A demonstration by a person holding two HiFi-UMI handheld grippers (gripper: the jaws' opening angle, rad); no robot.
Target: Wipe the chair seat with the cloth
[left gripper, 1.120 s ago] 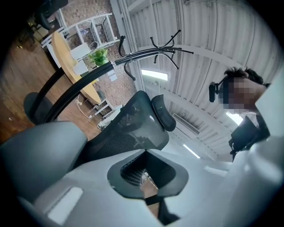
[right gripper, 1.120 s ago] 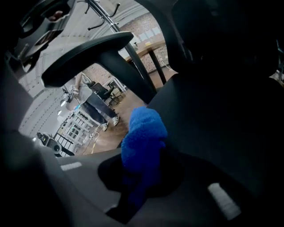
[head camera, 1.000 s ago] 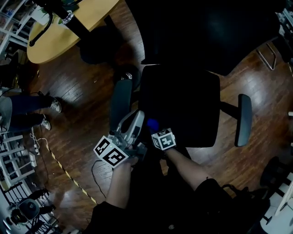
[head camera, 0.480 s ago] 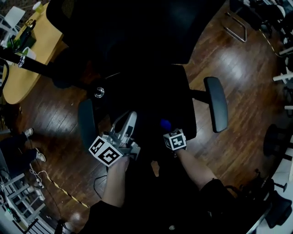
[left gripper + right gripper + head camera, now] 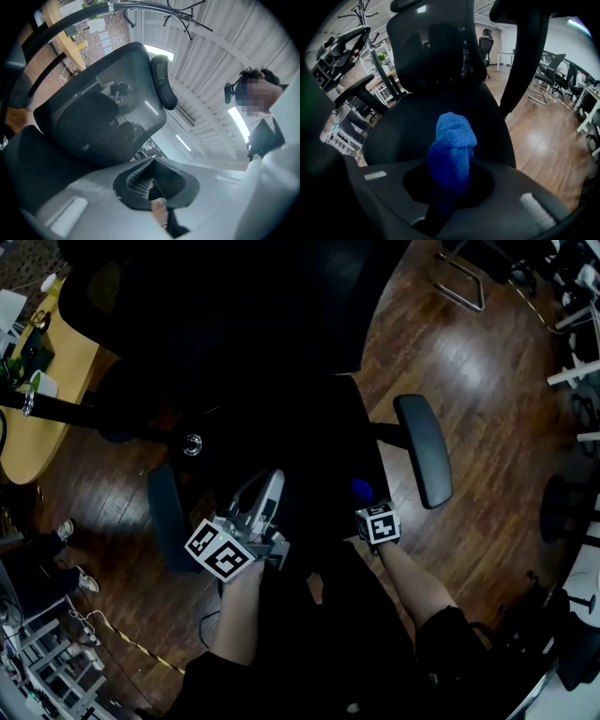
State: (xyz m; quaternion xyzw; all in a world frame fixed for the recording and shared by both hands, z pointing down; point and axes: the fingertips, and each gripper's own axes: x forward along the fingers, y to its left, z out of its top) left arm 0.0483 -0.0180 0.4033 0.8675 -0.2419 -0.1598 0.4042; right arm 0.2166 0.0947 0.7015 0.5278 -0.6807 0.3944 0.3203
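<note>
The right tongs (image 5: pixel 451 190) are clenched on the blue cloth (image 5: pixel 452 143), which stands up between the jaws as a fat rolled wad with its rounded end poking out past the tips. Just beyond that wad lies the dark chair seat (image 5: pixel 401 131), with the backrest (image 5: pixel 436 47) rising on its far side. From the head view the cloth (image 5: pixel 361 489) sits over the near corner of the seat (image 5: pixel 314 442), on the side of the armrest (image 5: pixel 424 460). Whether the fabric is already pressing on the upholstery cannot be told. The left tongs (image 5: pixel 152 161) look closed on nothing. They point up at the mesh backrest (image 5: pixel 103 117) and are held on the other side of the seat from the right pair, well clear of the cloth. The cloth looks like terry: light, soft and floppy, and likely to bunch and drag, not slide, on the seat fabric. Held by its middle as now, only the rounded tip would meet the seat. A grip nearer one edge, leaving a loose flap ahead of the jaws, would probably cover more surface per pass. The seat padding should give a little under pressure, so firm strokes seem safe.
</note>
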